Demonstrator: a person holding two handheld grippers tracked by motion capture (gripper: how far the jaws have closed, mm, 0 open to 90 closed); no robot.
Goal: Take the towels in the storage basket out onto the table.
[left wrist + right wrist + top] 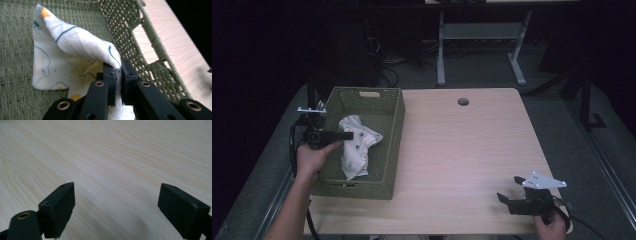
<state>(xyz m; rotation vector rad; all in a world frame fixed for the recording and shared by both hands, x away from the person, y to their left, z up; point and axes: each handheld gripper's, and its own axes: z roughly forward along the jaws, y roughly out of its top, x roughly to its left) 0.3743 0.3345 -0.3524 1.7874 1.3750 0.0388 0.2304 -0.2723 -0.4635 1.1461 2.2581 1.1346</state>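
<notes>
A white cloth with blue and orange marks lies crumpled inside a green woven basket on the left of the table. My left gripper reaches over the basket's left rim and is shut on a fold of the cloth; in the left gripper view its jaws pinch the fabric between them. My right gripper rests near the table's front right corner, open, with only bare wood between its jaws.
The light wooden table stretches between the basket and the right gripper. A cable hole sits near its far edge. Desk legs and cables stand on the dark floor behind. The basket's woven wall rises beside the left jaws.
</notes>
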